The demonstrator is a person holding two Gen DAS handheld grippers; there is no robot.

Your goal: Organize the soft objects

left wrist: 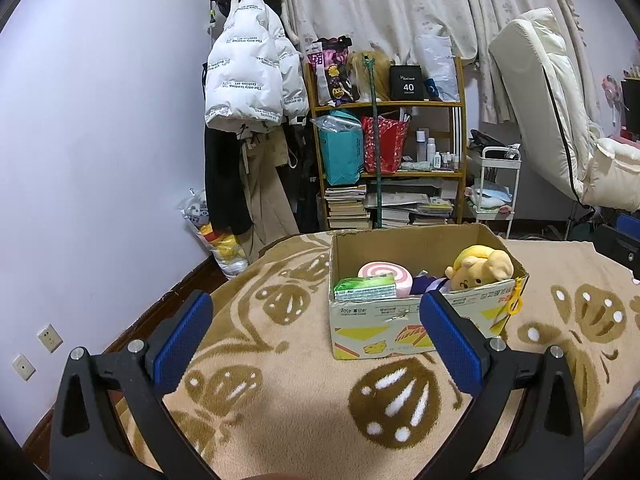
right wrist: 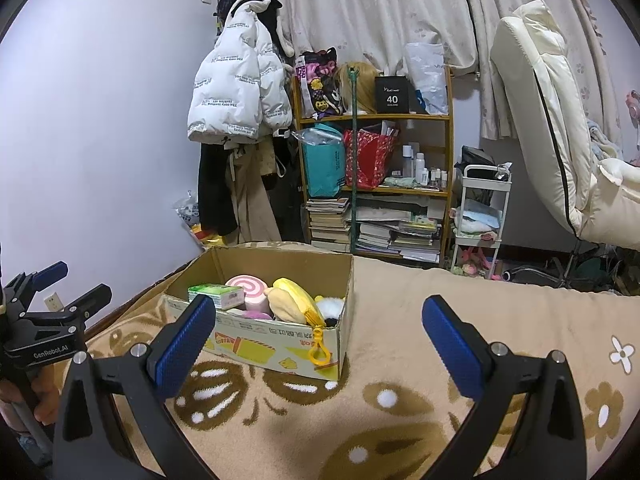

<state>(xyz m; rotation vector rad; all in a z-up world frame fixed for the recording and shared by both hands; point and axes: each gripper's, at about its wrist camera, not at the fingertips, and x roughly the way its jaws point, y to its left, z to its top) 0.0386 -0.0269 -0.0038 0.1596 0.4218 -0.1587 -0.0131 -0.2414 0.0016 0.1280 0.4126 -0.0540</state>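
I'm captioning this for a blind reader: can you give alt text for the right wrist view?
An open, empty right tool hovers over a beige patterned blanket, facing a cardboard box holding plush toys, a green tissue pack and a pink swirl cushion. The left tool shows at far left.

The box (left wrist: 420, 320) wall hides the lower parts of everything inside it: only the top of the green pack (left wrist: 365, 287), part of the pink roll (left wrist: 386, 276) and the head of the yellow plush (left wrist: 480, 268) show. A purple thing (left wrist: 426, 283) between roll and plush is too buried to tell what it is. In the right wrist view a white plush (right wrist: 332, 307) is mostly covered by the yellow one. The left claw (right wrist: 60, 292) is cut by that picture's left edge, the hand (right wrist: 44, 400) under it half hidden. The box print is too small to read.
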